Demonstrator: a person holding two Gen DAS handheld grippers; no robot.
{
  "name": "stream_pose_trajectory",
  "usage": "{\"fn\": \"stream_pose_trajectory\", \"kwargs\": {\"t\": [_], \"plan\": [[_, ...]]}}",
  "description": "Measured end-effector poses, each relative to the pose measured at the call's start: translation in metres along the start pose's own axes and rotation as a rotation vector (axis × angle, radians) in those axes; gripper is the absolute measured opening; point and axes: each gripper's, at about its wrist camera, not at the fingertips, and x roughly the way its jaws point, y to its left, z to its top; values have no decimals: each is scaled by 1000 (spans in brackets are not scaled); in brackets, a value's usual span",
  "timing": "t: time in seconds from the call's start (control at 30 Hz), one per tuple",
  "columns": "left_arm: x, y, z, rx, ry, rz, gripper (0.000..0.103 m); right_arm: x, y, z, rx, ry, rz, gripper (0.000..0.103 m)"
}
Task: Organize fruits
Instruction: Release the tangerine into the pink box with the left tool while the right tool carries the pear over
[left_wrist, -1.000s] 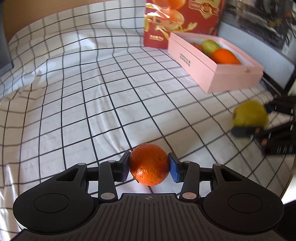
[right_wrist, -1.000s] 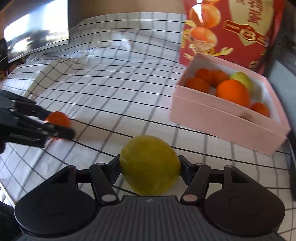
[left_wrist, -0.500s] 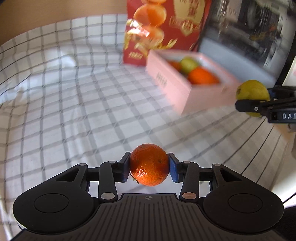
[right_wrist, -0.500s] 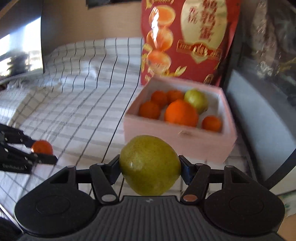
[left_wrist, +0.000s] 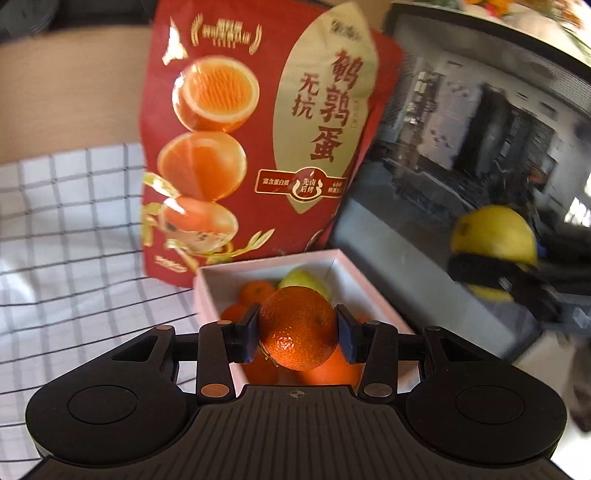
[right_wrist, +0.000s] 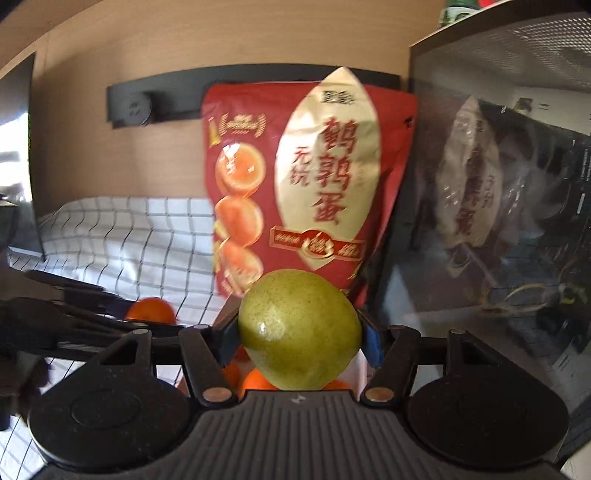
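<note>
My left gripper (left_wrist: 298, 332) is shut on a small orange mandarin (left_wrist: 298, 328), held in the air just above the open pink box (left_wrist: 207, 284). Several mandarins and a green pear (left_wrist: 301, 277) lie inside that box. My right gripper (right_wrist: 300, 338) is shut on a large green-yellow pear (right_wrist: 299, 328); orange fruit in the box shows just beneath it. In the left wrist view that same pear (left_wrist: 493, 234) hangs to the right in the other gripper's black fingers. In the right wrist view the mandarin (right_wrist: 150, 311) shows at the left.
A tall red snack pouch (left_wrist: 258, 147) stands right behind the box. A dark glossy panel (left_wrist: 461, 155) rises at the right of the box. The checked white cloth (left_wrist: 66, 236) spreads out to the left. A wooden wall (right_wrist: 110, 55) closes the back.
Both grippers have risen and moved toward the pink box, carrying their fruit. The box and the red pouch now fill the middle of both views. Neither grip has changed.
</note>
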Motion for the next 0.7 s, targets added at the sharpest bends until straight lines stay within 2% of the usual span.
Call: {"fn": "stream_pose_trajectory", "kwargs": {"t": [0.2, 0.33, 0.5, 0.7], "plan": [[58, 3, 9, -59, 71, 3, 47, 17, -19, -2, 40, 26, 0, 64], [78, 4, 6, -55, 94, 1, 48, 29, -26, -8, 57, 54, 13, 64], [61, 5, 5, -67, 14, -32, 48, 40, -29, -13, 44, 72, 25, 64], [8, 8, -11, -51, -61, 14, 48, 60, -29, -11, 26, 102, 27, 64]]}}
